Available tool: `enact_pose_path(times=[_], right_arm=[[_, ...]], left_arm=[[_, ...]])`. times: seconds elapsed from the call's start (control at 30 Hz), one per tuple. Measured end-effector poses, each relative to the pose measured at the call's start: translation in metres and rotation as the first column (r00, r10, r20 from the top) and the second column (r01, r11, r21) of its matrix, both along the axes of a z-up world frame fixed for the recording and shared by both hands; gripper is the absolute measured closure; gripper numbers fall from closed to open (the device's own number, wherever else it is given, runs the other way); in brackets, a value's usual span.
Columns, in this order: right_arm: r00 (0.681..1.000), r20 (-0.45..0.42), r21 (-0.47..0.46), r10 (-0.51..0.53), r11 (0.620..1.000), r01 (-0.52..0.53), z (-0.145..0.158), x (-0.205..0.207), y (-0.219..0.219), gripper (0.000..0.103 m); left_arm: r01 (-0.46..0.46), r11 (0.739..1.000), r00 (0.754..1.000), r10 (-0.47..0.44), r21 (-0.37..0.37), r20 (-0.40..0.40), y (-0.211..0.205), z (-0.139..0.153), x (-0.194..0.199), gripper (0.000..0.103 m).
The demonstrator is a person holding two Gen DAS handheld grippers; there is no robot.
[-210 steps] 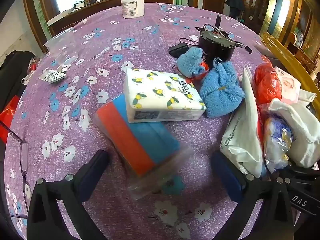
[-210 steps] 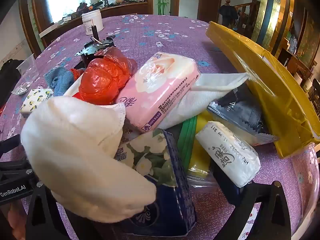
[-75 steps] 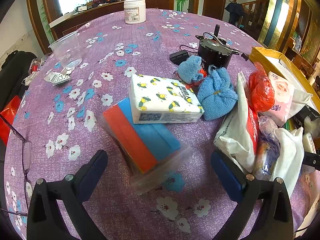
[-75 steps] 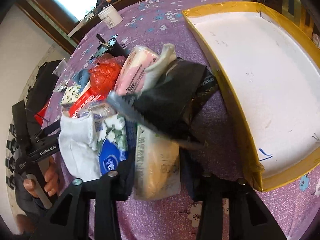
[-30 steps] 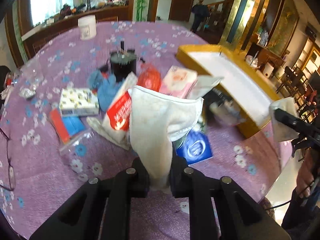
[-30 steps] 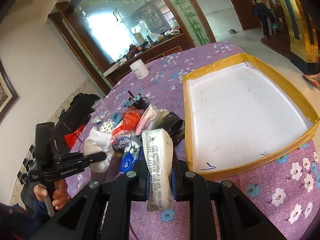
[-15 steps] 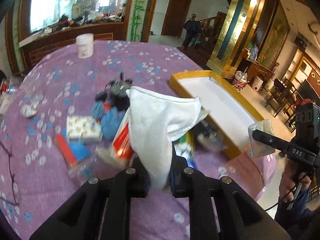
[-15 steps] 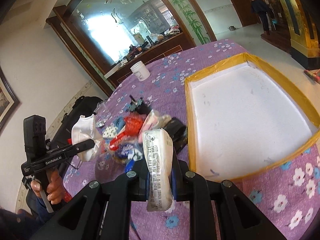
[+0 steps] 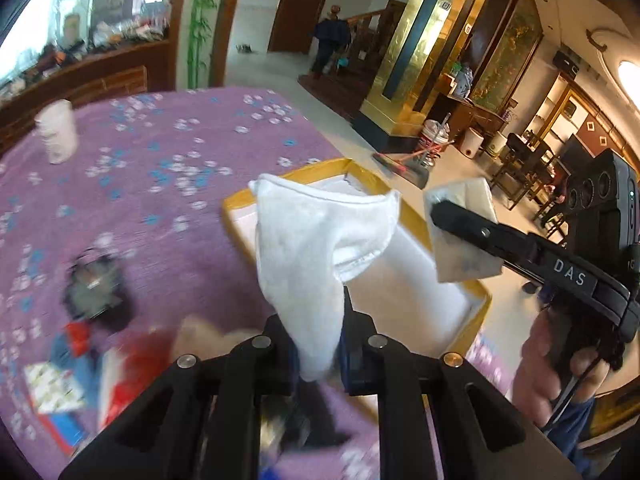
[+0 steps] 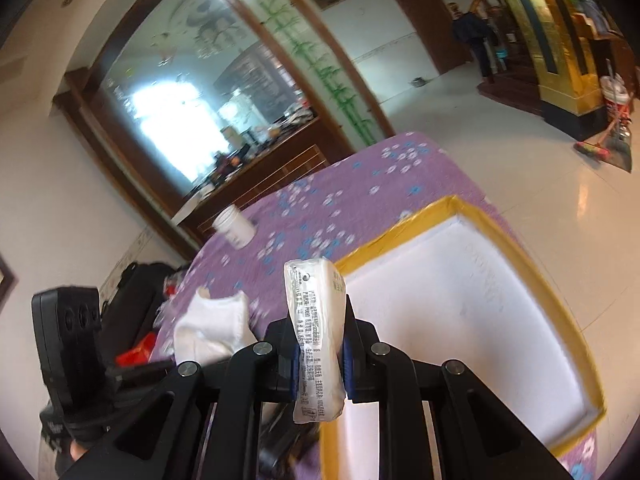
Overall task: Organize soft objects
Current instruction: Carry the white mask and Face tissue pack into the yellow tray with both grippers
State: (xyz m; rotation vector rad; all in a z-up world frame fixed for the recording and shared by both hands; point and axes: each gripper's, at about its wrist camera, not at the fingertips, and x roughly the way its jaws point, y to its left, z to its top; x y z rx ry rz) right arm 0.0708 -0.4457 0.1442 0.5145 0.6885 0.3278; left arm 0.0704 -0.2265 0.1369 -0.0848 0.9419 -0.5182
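The left gripper (image 9: 320, 354), jaws clamped on a white cloth (image 9: 316, 256), and the right gripper (image 10: 319, 354), jaws clamped on an upright tissue pack (image 10: 316, 332), both hang beside the yellow-rimmed tray (image 10: 472, 308) on the counter (image 9: 160, 200), the right one nearer.

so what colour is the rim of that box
Yellow, around a white inside; the box shows best in the right wrist view.

a glossy pale floor (image 10: 460, 128), white walls (image 10: 48, 184), a gold pillar (image 9: 416, 44) and a brown door (image 9: 300, 8).
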Motion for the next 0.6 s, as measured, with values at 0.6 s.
enact_pose_path(times=[0.6], right_arm=[[0.947, -0.274, -0.012, -0.166, 0.985, 0.169, -0.107, 0.119, -0.021, 0.086]], left_arm=[[-0.123, 0.984, 0.972, 0.146, 0.13, -0.184, -0.07, -0.104, 0.109, 0.089]])
